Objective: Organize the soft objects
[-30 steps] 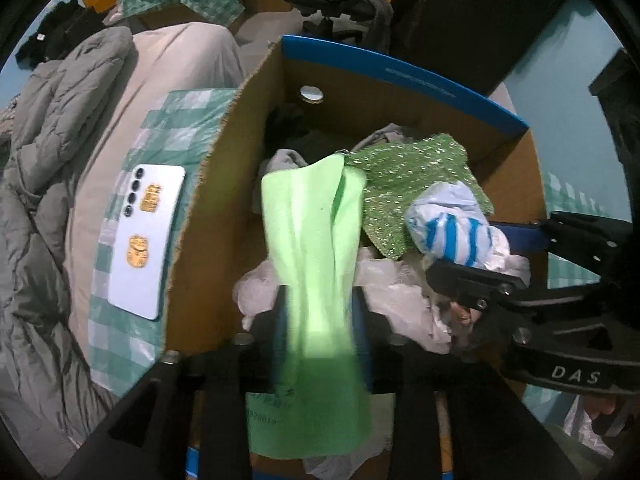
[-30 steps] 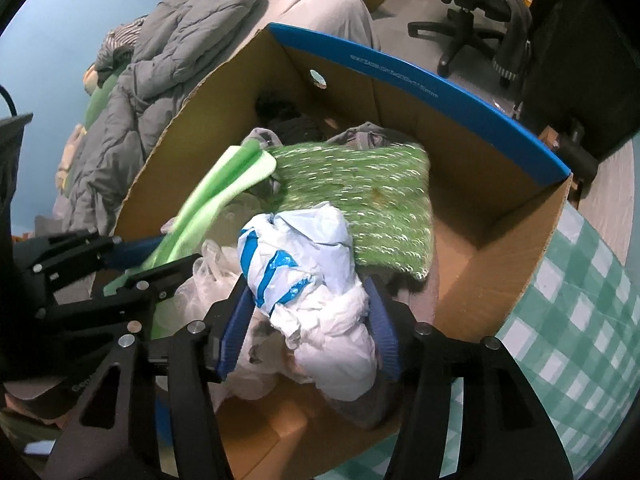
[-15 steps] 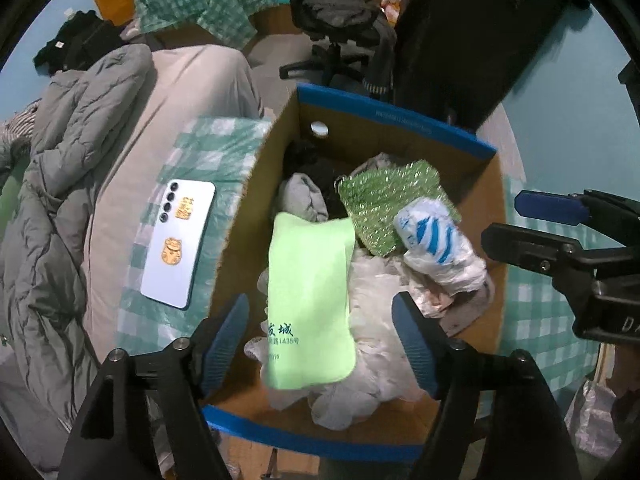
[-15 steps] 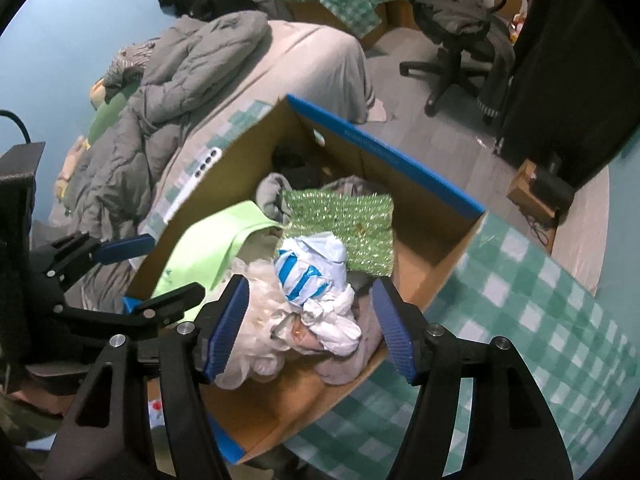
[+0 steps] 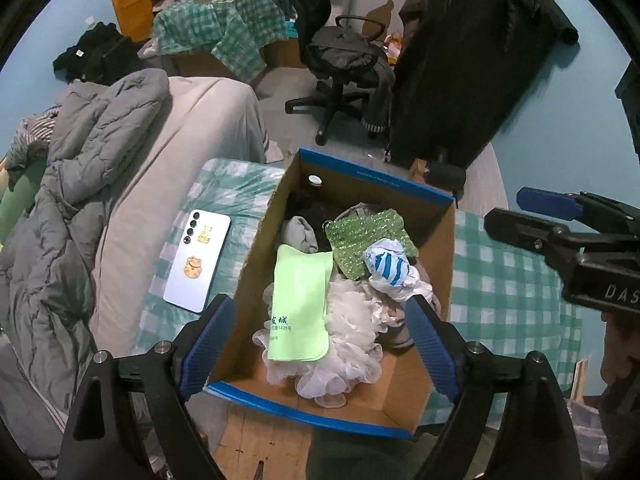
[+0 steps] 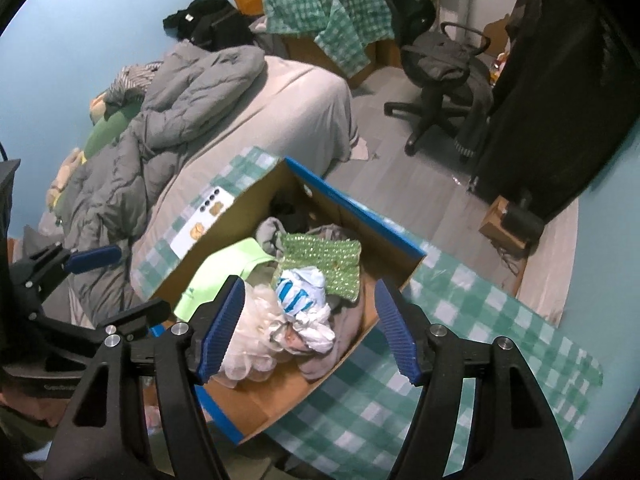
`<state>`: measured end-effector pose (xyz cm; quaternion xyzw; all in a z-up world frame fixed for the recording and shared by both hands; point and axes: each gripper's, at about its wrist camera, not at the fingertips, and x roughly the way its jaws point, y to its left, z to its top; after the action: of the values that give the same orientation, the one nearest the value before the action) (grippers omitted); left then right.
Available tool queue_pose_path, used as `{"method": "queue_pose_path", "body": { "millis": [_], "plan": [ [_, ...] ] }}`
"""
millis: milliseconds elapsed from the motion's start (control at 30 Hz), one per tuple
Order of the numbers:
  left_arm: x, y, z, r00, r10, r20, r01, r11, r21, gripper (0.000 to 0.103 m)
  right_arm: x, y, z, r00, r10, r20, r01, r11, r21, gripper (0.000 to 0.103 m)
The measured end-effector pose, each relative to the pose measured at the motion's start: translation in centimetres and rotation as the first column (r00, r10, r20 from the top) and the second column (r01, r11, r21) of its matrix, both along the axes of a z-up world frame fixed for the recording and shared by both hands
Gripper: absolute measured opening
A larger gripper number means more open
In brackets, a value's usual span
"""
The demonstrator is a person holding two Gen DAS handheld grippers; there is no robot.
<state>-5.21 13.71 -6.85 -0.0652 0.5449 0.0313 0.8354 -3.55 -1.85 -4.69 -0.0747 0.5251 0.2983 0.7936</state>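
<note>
A cardboard box [image 5: 260, 248] with a blue rim holds soft things. A light green cloth [image 5: 300, 304] lies flat on a white mesh puff [image 5: 352, 344]. Beside them are a white-and-blue bundle [image 5: 386, 266], a sparkly green cloth [image 5: 360, 236] and a grey sock [image 5: 298, 234]. My left gripper [image 5: 320, 304] hangs high above the box, its jaws opening with nothing between them. My right gripper [image 6: 310, 286] also hovers above the box [image 6: 224, 216], over the white-and-blue bundle [image 6: 298, 288]. Its jaws are opening and hold nothing.
A white phone [image 5: 198, 260] lies on the green checked cloth [image 5: 224, 192] left of the box. A grey quilt [image 5: 80, 200] covers the bed at left. An office chair [image 5: 340, 60] and a hanging black coat [image 5: 460, 60] stand beyond. Checked cloth [image 6: 440, 360] extends to the box's right.
The left gripper let go of the light green cloth and the right let go of the white-and-blue bundle. Both things now lie in the box. Both grippers rose and widened.
</note>
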Motion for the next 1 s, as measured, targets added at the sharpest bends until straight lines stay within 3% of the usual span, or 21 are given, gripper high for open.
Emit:
{"method": "queue_pose_path", "body": {
  "millis": [267,633,1000],
  "plan": [
    [-0.6,-1.2,2.3,0.999,-0.01,0.034,0.007,0.997,0.073,0.092,-0.4,-1.5,2.6,0.998,-0.049,0.036,0.049,0.999,0.016,0.068],
    [-1.0,-3.4,3.9,0.997,-0.059,0.04,0.053,0.989,0.135,0.092,-1.0,-3.7,3.7,0.992,-0.118,0.042,0.117,0.993,0.008,0.069],
    [-1.6,-5.4,4.8,0.998,-0.031,0.047,0.025,0.992,0.122,0.092,-1.3,-6.8,4.2,0.988,-0.151,0.037,0.151,0.988,0.001,0.069]
  ]
}}
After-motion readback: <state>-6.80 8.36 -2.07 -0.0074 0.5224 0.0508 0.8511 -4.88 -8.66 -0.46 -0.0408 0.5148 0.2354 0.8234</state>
